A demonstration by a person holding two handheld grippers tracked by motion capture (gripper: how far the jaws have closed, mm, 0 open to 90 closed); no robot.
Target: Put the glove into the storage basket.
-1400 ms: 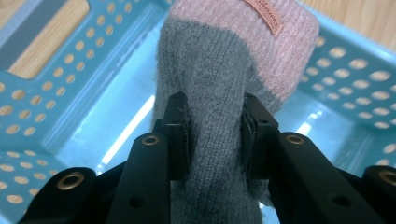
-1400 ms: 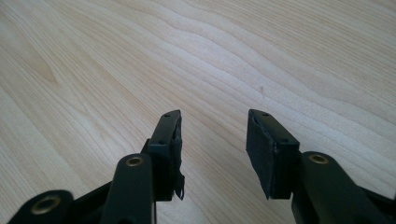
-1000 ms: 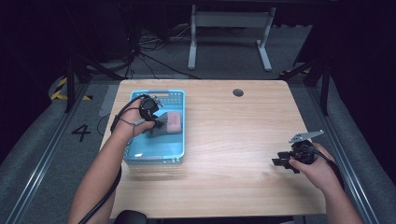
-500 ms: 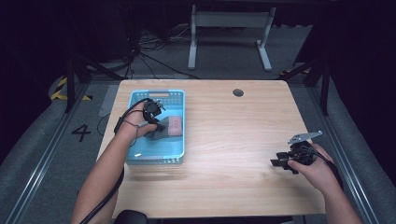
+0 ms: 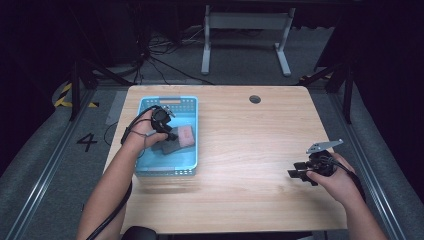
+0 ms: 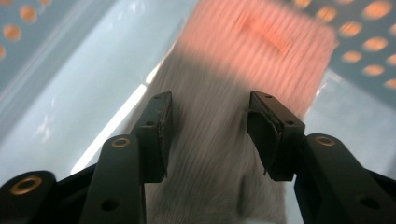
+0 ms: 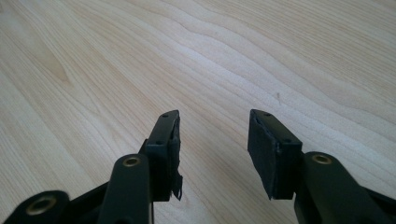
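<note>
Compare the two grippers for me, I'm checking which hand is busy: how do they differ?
The left gripper reaches into the blue basket, jaws just opening astride a grey and pink cloth; the right gripper lies over bare table, nothing between its jaws. Both have black jaws standing apart.

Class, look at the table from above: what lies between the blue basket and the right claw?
Bare wooden table. In the high view nothing sits between the blue basket and the right claw.
</note>
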